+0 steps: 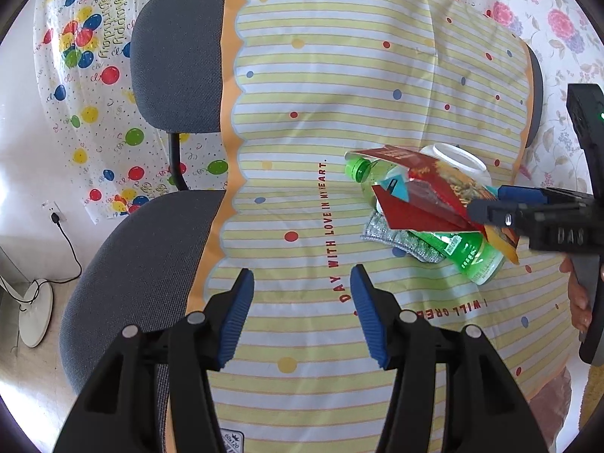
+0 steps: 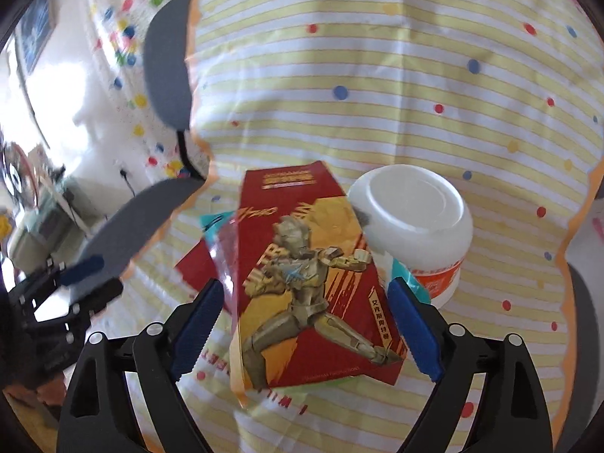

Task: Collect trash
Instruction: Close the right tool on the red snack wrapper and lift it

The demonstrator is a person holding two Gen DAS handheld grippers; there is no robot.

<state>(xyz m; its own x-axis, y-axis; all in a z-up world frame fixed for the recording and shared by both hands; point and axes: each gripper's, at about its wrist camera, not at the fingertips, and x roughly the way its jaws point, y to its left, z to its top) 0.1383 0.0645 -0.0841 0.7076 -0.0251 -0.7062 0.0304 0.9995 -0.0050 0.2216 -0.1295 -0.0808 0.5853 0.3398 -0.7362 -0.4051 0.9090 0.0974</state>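
Observation:
A pile of trash lies on a striped cloth draped over a grey office chair. It holds a red box printed with a gold robot figure, an upturned white tub, a green plastic bottle and a silver wrapper. In the right wrist view my right gripper is open, its blue fingers either side of the red box. The right gripper also shows in the left wrist view at the pile. My left gripper is open and empty over the cloth, left of the pile.
The chair's grey backrest and seat show left of the cloth. A balloon-print sheet covers the wall behind. A white fan base and a black cable stand on the floor at the left.

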